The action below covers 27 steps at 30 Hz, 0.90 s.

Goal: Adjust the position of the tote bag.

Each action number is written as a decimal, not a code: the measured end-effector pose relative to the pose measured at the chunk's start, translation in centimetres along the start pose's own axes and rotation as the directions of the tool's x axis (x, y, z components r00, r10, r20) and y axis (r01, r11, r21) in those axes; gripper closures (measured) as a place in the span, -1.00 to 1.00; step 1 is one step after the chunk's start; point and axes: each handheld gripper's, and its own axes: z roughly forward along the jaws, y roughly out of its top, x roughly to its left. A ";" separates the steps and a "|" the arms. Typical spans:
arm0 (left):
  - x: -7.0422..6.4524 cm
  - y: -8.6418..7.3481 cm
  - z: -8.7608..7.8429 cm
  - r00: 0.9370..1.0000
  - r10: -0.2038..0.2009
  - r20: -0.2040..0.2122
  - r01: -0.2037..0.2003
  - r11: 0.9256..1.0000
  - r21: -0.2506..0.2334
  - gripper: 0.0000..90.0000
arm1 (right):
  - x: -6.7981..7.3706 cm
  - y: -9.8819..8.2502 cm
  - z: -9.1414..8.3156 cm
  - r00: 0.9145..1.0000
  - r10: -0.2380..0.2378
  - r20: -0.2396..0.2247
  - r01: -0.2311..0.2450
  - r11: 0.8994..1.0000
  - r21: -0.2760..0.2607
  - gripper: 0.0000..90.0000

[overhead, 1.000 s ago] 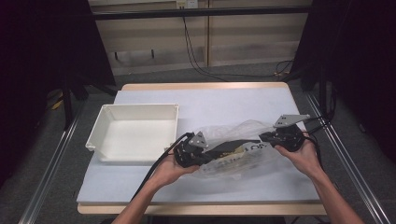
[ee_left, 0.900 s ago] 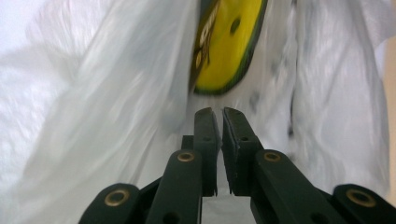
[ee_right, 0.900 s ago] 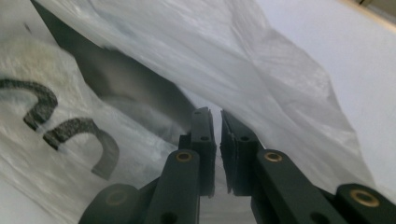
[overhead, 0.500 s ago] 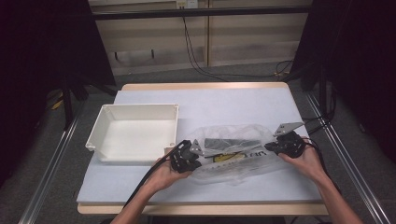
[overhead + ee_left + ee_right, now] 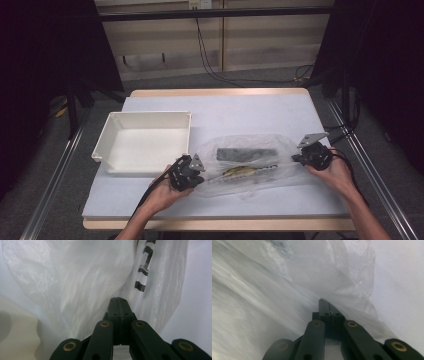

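Since the earlier frame both tools have drawn apart and sunk, stretching the plastic bag (image 5: 250, 162) flat on the counter (image 5: 220, 107), right of the white tray (image 5: 142, 142). The left tool (image 5: 192, 175) pinches the bag's left end; the right tool (image 5: 300, 157) pinches its right end, jaws pressed together.

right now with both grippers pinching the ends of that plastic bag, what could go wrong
The left gripper and right gripper each clamp thin film of the clear plastic bag; pulling apart could tear it or let it slip. The dark flat item and yellowish item lie loose inside and may slide. The white tray is close enough to snag.
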 end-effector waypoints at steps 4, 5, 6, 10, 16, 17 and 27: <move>-0.1 -0.8 -0.5 1.000 -0.002 0.002 0.002 1.000 0.008 1.00 | -0.5 -0.6 -0.3 1.000 0.010 0.015 -0.010 1.000 0.006 1.00; -0.1 -0.8 -0.5 1.000 -0.002 0.002 0.002 1.000 0.008 1.00 | -0.5 -0.6 -0.3 1.000 0.010 0.015 -0.010 1.000 0.006 1.00; -0.2 -1.1 -0.6 1.000 -0.020 0.000 0.020 1.000 -0.012 1.00 | -0.8 -1.0 -0.5 1.000 0.015 0.021 -0.015 1.000 -0.001 1.00; -0.1 -1.5 -0.9 1.000 -0.018 0.008 0.018 1.000 -0.013 1.00 | -0.9 -1.2 -0.7 1.000 0.018 0.019 -0.018 1.000 0.012 1.00; -0.2 -2.6 -1.5 1.000 -0.029 0.012 0.029 0.999 -0.020 1.00 | -1.1 -1.4 -0.7 0.999 0.010 0.034 -0.010 1.000 0.002 1.00; -0.2 -2.6 -1.5 1.000 -0.029 0.012 0.029 0.999 -0.020 1.00 | -1.1 -1.4 -0.7 0.999 0.010 0.034 -0.010 1.000 0.002 1.00; -0.2 -3.3 -1.7 0.999 -0.029 0.025 0.030 0.998 -0.049 1.00 | -1.0 -1.5 -0.7 0.999 0.002 0.035 -0.002 1.000 0.003 1.00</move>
